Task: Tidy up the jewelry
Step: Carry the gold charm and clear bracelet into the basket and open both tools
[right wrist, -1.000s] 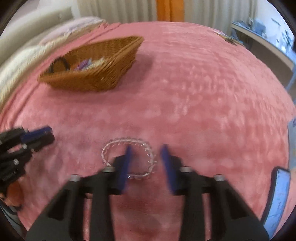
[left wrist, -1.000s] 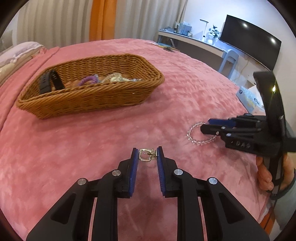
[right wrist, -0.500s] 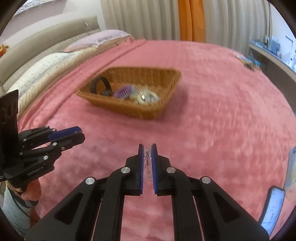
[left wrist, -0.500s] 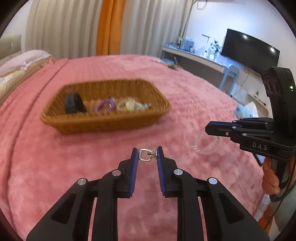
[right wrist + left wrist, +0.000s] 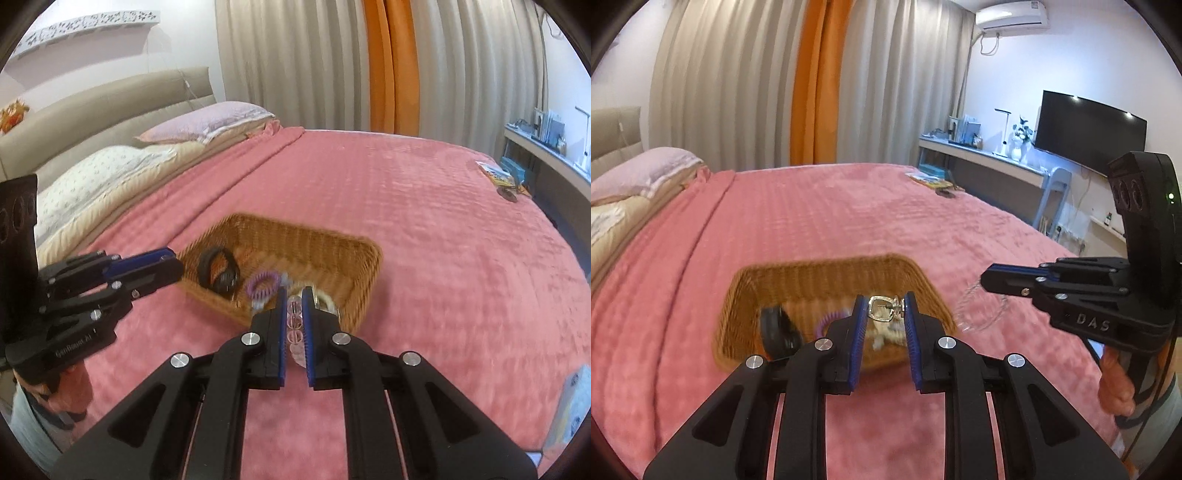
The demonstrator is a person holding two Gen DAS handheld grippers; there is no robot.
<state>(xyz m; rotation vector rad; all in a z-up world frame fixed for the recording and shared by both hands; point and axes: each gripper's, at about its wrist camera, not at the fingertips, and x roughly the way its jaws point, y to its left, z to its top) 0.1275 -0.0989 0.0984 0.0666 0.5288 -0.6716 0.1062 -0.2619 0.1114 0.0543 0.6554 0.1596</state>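
A wicker basket [image 5: 820, 275] [image 5: 332, 247] sits on the pink bedspread and holds a black band [image 5: 218, 271], a purple coil hair tie [image 5: 263, 286] and pale jewellery. My left gripper [image 5: 885, 306] is shut on a small gold and silver ring clasp [image 5: 882, 308], held in the air in front of the basket. My right gripper [image 5: 294, 304] is shut on a clear bead bracelet [image 5: 294, 330], whose loop [image 5: 982, 310] dangles below the jaws in the left wrist view. Both grippers hover near the basket's near side, the left gripper [image 5: 162, 262] to its left, the right gripper [image 5: 988, 280] to its right.
Pillows [image 5: 110, 166] and a padded headboard [image 5: 110, 99] lie along the left. A desk [image 5: 982, 155] with a lamp, a monitor [image 5: 1089, 136] and a chair stand beyond the bed's right edge. Small items [image 5: 498, 177] lie on the bed's far right corner. The person's hands [image 5: 1115, 384] hold the handles.
The right gripper closed on the bead bracelet and lifted it off the bedspread. Both grippers rose and tilted up toward the basket, the left still holding the clasp.
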